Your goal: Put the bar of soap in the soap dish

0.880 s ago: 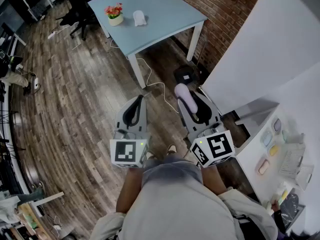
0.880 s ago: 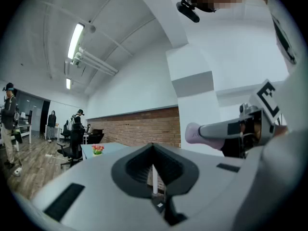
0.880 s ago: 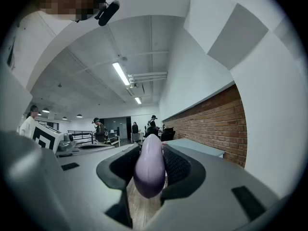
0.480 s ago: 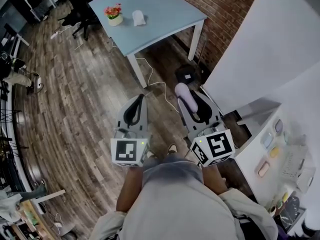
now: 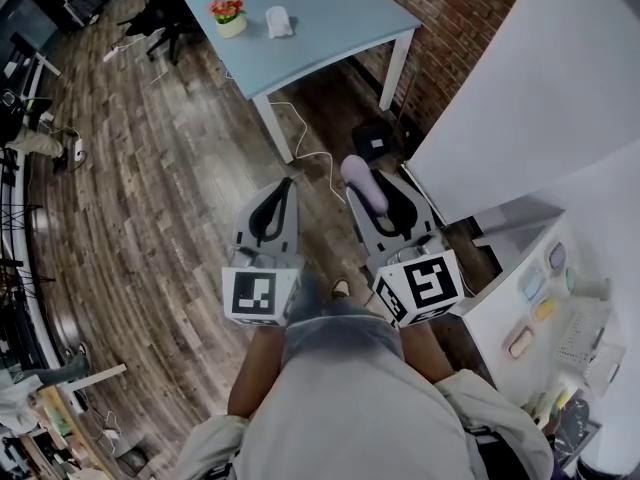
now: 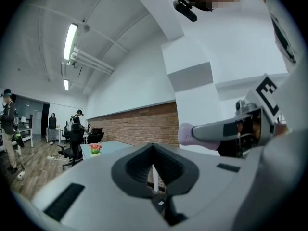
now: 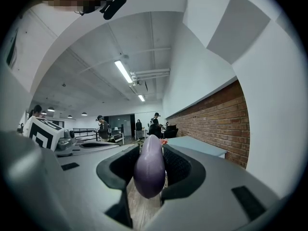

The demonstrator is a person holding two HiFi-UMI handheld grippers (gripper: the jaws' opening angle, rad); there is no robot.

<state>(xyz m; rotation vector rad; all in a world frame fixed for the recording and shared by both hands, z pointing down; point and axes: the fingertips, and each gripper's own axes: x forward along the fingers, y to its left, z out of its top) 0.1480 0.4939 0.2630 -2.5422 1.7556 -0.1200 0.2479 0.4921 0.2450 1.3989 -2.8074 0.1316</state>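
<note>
Wood floor (image 5: 140, 218) lies under both claws, with a blue tabletop (image 5: 320, 13) well ahead of them. The right claw (image 5: 378, 190) grips the purple soap (image 5: 360, 180), its jaws held fairly wide by the bar. The right gripper view shows the pads pressing on both sides of the soap. The head view shows the bar's end poking past the tips. The left claw (image 5: 278, 193), level beside the right one, is closed and empty. Its own view catches the soap side-on.

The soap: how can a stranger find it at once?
Find the two grey tools over the wood floor. The right tool is shut on the soap, a smooth lilac oval bar; the left tool is empty.
</note>
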